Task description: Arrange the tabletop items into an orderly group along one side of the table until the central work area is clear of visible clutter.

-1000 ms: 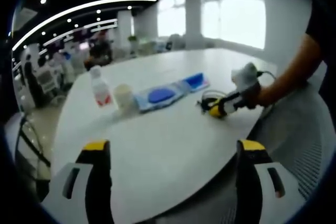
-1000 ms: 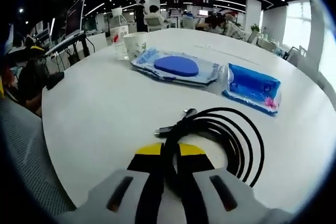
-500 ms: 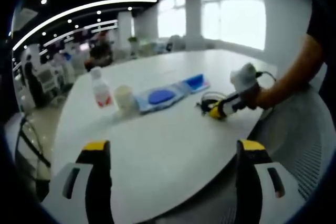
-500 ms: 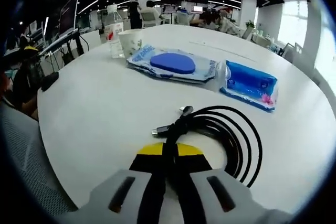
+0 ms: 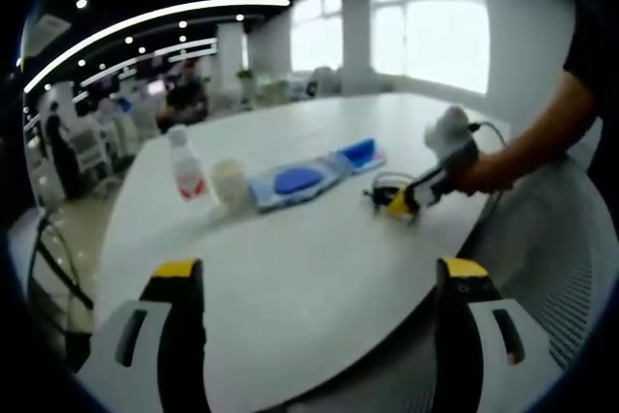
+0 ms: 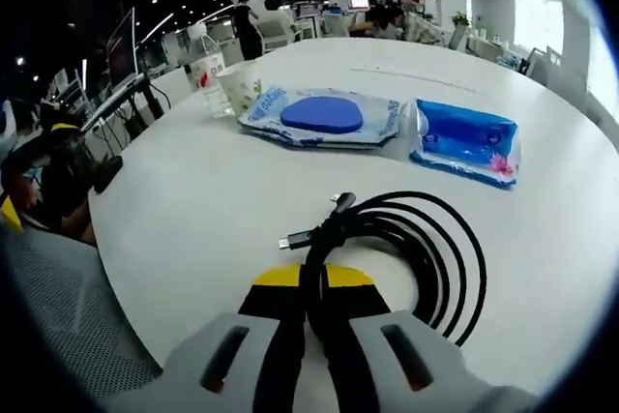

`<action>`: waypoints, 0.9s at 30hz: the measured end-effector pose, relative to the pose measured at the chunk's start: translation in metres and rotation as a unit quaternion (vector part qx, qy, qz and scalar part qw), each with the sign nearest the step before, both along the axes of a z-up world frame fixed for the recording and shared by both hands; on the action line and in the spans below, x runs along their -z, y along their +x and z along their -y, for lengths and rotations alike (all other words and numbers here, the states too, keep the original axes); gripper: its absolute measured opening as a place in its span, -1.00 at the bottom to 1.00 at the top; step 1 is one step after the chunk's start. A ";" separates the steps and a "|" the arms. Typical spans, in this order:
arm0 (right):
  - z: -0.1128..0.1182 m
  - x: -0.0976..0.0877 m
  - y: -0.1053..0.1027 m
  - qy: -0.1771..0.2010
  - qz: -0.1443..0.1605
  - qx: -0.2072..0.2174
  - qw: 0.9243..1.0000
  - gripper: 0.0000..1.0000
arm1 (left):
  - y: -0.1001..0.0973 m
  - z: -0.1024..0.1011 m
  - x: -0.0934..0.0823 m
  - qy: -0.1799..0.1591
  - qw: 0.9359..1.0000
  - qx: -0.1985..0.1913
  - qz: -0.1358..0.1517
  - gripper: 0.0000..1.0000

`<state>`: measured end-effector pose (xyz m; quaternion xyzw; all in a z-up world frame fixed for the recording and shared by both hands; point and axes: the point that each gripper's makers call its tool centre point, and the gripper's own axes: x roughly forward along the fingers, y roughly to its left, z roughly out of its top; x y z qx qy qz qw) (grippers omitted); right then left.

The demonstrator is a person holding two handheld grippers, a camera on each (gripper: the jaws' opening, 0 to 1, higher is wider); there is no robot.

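Note:
A coiled black cable (image 6: pixel 411 244) lies on the white round table (image 6: pixel 193 210), and my right gripper (image 6: pixel 314 282) is shut on its bundled part. Beyond it lie a clear packet with a blue disc (image 6: pixel 322 115), a blue packet (image 6: pixel 466 142), a paper cup (image 6: pixel 242 84) and a small bottle (image 6: pixel 205 70). In the left gripper view my left gripper (image 5: pixel 314 278) hangs open over the near table edge with nothing between its jaws. Farther off there I see the right gripper (image 5: pixel 411 202) held by a hand, the cable (image 5: pixel 384 189), both packets (image 5: pixel 300 179), the cup (image 5: pixel 228 183) and the bottle (image 5: pixel 184 163).
A mesh chair back (image 5: pixel 542 258) stands at the table's right side in the left gripper view. Office desks, monitors (image 6: pixel 126 41) and seated people (image 6: pixel 58 162) surround the table. A wide bare stretch of tabletop (image 5: pixel 290 258) lies in front of my left gripper.
The right gripper, still shut on the cable, has tilted and shifted slightly with it; its view has moved. The left gripper has stayed still.

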<state>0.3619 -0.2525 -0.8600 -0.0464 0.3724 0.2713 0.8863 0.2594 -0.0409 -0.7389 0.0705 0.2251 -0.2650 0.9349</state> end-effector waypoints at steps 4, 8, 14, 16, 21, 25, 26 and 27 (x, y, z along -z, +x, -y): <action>0.004 -0.010 0.001 0.008 0.001 0.003 1.000 -0.93 | 0.000 0.000 0.000 0.000 1.000 0.001 0.001 0.93; 0.007 -0.023 0.001 0.013 0.008 0.000 1.000 -0.93 | 0.001 0.000 -0.002 -0.003 1.000 -0.001 0.003 0.93; 0.011 -0.044 0.002 0.027 0.020 -0.001 0.999 -0.94 | 0.001 0.000 -0.002 -0.004 1.000 -0.001 0.004 0.93; 0.011 -0.051 0.002 0.030 0.026 -0.003 0.999 -0.94 | 0.001 0.000 -0.002 -0.003 1.000 0.000 0.004 0.93; 0.009 -0.069 0.003 0.039 0.041 -0.011 0.998 -0.94 | 0.001 0.000 -0.002 -0.004 1.000 0.000 0.005 0.93; 0.008 -0.086 0.005 0.046 0.054 -0.017 0.997 -0.94 | 0.001 0.000 -0.003 -0.004 1.000 0.000 0.006 0.93; 0.008 -0.089 0.005 0.047 0.058 -0.019 0.997 -0.94 | 0.001 0.001 -0.003 -0.004 1.000 0.000 0.006 0.93; 0.008 -0.092 0.006 0.049 0.060 -0.020 0.997 -0.94 | 0.001 0.001 -0.003 -0.003 1.000 0.001 0.007 0.93</action>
